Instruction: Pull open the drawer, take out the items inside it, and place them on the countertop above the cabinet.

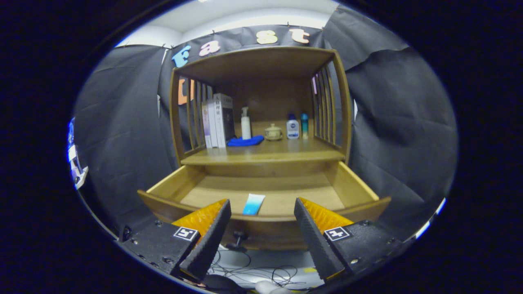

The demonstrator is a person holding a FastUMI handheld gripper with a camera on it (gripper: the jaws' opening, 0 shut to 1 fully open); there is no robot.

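Observation:
A wooden cabinet's drawer [351, 188] stands pulled out toward me. A light blue tube [253, 203] lies flat on its floor near the front wall. My gripper [262, 208] is open, its fingers spread wide just in front of the drawer's front panel, with nothing between them. The tube sits just ahead of the gap between the fingers. The drawer's dark knob [238, 237] shows below, between the fingers. The countertop [286, 151] above the drawer is a wooden shelf surface.
On the countertop stand several books [217, 120], a white pump bottle [245, 123], a blue cloth [245, 141], a small lidded pot [273, 132], a white-and-blue bottle [292, 127] and a teal bottle [304, 125]. Slatted sides enclose the shelf. Cables [261, 271] lie on the floor below.

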